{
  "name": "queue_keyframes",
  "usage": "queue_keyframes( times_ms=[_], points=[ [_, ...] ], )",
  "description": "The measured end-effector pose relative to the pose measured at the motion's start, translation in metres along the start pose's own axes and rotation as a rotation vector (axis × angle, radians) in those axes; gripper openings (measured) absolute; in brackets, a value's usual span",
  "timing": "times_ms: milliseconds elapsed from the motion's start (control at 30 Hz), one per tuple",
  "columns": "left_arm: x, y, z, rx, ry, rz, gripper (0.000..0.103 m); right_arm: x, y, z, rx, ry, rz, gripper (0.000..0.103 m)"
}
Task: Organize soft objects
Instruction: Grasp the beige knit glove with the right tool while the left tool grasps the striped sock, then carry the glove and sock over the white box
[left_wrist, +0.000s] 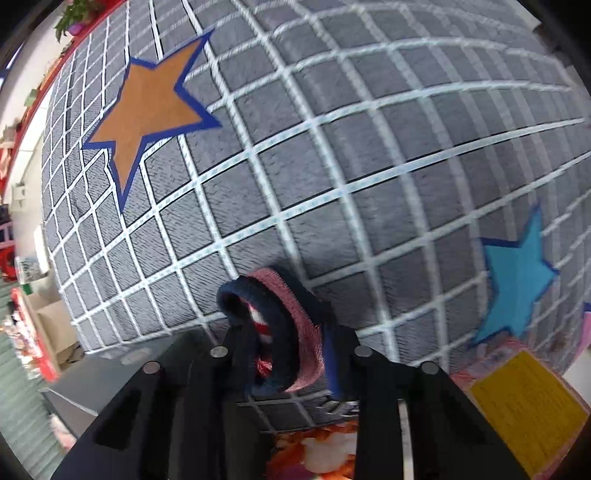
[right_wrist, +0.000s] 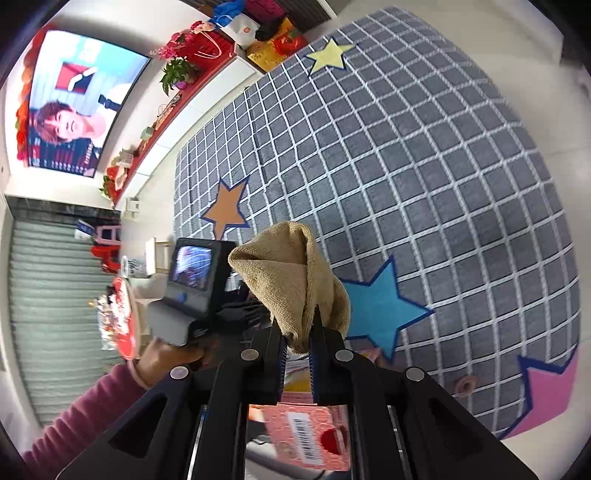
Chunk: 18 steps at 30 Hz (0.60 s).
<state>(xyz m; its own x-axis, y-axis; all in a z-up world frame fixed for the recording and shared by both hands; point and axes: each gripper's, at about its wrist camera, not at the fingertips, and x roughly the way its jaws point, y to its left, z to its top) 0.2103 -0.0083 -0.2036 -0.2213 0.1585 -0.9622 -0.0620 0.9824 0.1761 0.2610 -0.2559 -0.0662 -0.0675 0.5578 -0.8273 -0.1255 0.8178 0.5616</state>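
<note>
My left tongs (left_wrist: 286, 343) are clenched on a dark blue sock (left_wrist: 273, 325) with a pink band round its cuff, and there's a flash of red and white stripe inside the opening; the sock pokes out past the tips, its mouth turned toward ten o'clock. Below it spreads the gray rug (left_wrist: 332, 166) with its white grid, an orange star (left_wrist: 147, 107) up at ten o'clock and a blue star (left_wrist: 517, 284) out at three o'clock, a yellow sheet (left_wrist: 528, 402) down at four o'clock. Over on the other side, my right tongs (right_wrist: 297, 341) are pinched tight on a tan cloth (right_wrist: 291, 280) of coarse weave, folded into a cone that rises to twelve o'clock from the tips. At nine o'clock from the cloth I see my left hand (right_wrist: 166, 356), pink sleeve and all, wrapped round the other tool's handle, its camera (right_wrist: 195, 273) screen lit. The same rug fills the right view, with a yellow star (right_wrist: 328, 55) near twelve o'clock, a pink star (right_wrist: 550, 387) at four o'clock, and a television (right_wrist: 74, 103) glowing at ten o'clock. A pink package (right_wrist: 306, 432) with a barcode lies under the tongs at six o'clock.
</note>
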Motion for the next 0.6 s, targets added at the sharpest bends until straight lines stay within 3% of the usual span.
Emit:
queue_keyframes(
  times_ms=[300,367,600],
  points=[
    [-0.081,-0.012,-0.064,-0.041,-0.259,-0.051,0.032,-0.018,-0.011,-0.024,-0.057,-0.045,-0.158,0.011],
    [-0.099,-0.020,-0.071,-0.045,-0.294,-0.059,0.032,-0.023,-0.014,-0.033,-0.067,-0.049,-0.183,0.011],
    [-0.136,-0.022,-0.143,-0.116,-0.387,-0.112,0.032,-0.041,-0.017,-0.087,-0.096,-0.024,-0.235,0.011]
  ],
)
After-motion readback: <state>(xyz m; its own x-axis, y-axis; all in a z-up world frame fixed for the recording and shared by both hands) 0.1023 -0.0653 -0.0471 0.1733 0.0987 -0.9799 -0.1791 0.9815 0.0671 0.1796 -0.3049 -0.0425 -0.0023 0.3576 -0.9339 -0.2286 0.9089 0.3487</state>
